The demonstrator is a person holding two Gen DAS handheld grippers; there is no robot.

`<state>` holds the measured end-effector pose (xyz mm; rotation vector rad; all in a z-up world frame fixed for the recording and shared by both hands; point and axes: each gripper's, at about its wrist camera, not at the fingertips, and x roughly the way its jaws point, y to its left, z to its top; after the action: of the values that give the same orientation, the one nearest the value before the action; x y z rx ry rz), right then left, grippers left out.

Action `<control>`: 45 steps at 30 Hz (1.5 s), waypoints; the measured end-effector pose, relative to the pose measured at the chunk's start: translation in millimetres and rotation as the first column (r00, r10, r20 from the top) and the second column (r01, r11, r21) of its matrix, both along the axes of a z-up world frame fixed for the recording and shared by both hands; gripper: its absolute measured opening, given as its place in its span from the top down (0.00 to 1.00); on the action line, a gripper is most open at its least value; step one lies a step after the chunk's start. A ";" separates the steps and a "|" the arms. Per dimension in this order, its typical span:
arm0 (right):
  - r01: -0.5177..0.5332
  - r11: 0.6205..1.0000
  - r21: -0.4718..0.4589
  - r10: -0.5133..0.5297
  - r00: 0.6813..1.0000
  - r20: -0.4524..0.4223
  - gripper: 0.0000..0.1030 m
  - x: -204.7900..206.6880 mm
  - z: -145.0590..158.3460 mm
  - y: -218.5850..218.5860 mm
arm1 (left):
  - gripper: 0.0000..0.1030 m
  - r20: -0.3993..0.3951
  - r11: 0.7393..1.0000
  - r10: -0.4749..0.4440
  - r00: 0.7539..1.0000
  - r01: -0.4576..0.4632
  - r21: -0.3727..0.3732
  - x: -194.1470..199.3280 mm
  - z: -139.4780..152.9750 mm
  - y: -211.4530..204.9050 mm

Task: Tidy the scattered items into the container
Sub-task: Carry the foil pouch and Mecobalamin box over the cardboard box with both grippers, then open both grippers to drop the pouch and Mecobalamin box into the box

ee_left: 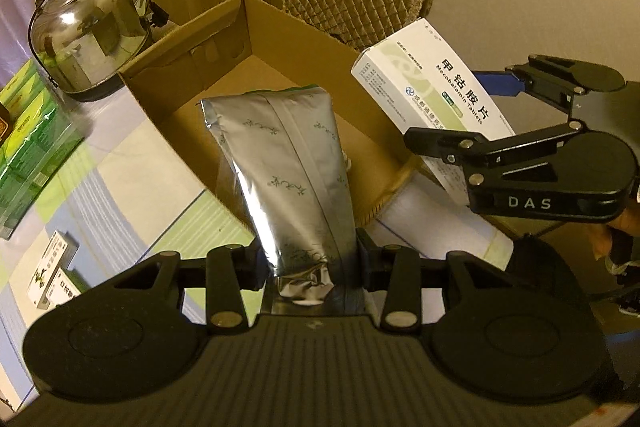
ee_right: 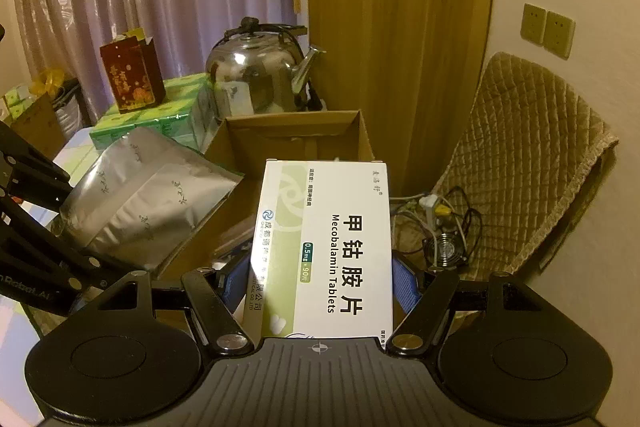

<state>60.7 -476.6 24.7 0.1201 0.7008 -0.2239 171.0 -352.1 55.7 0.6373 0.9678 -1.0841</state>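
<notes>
Left gripper [ee_left: 310, 259]: it is clamping the crimped lower end of a silver foil pouch [ee_left: 286, 163], fingers pressing both sides.
Foil pouch position: it is standing out from the left gripper, its long axis running forward from the fingers, its far end hanging over the near rim of the cardboard box [ee_left: 256, 27].
Right gripper [ee_right: 320, 285]: its blue pads [ee_right: 405, 283] are squeezing the long sides of a white tablet box [ee_right: 324, 247] printed "Mecobalamin Tablets".
Tablet box position: it is being held lengthwise along the fingers, its far end pointing at the box opening; whether it is already over the rim I cannot tell.
Container: the open cardboard box is sitting on the patterned tabletop [ee_left: 132, 155] beside a steel kettle [ee_left: 90, 35], and the part of its floor that shows is bare.
Deciding relation: both items are lying ahead of their grippers with the box mouth beyond and below; the left gripper looks nearer the opening, so the pouch probably needs only lowering and letting go.
Left view only: two small medicine packets [ee_left: 54, 273] are lying near the tabletop's left edge, seemingly awaiting collection, and green cartons [ee_left: 28, 135] are stacked by the kettle.
Right view only: a red gift bag [ee_right: 132, 71] is standing on the green cartons, and cables with a small fan [ee_right: 446, 251] are lying on the floor beside a quilted chair cover [ee_right: 528, 163].
</notes>
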 end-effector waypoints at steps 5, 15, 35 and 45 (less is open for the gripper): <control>0.002 1.000 0.004 -0.002 1.000 -0.003 0.34 14.9 -1.8 -10.4 | 0.65 -0.017 1.000 0.008 1.000 -0.008 -0.012 11.1 -0.7 -12.3; 0.004 1.000 0.000 -0.004 1.000 -0.027 0.34 43.8 -15.8 -31.1 | 0.65 -0.093 0.993 0.099 0.991 -0.104 -0.048 50.5 -10.0 -37.4; -0.007 1.000 0.000 0.007 0.998 -0.064 0.34 60.3 -47.7 -43.0 | 0.65 -0.180 0.966 0.247 0.952 -0.257 -0.032 88.1 -52.4 -77.6; -0.005 1.000 -0.014 0.004 0.998 -0.066 0.34 59.6 -49.2 -43.5 | 0.66 -0.179 0.956 0.284 0.942 -0.292 -0.017 94.1 -73.5 -81.0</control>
<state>120.3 -520.1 -24.5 0.0974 0.7653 -0.2291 265.1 -433.1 -17.9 0.3534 1.1470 -0.9066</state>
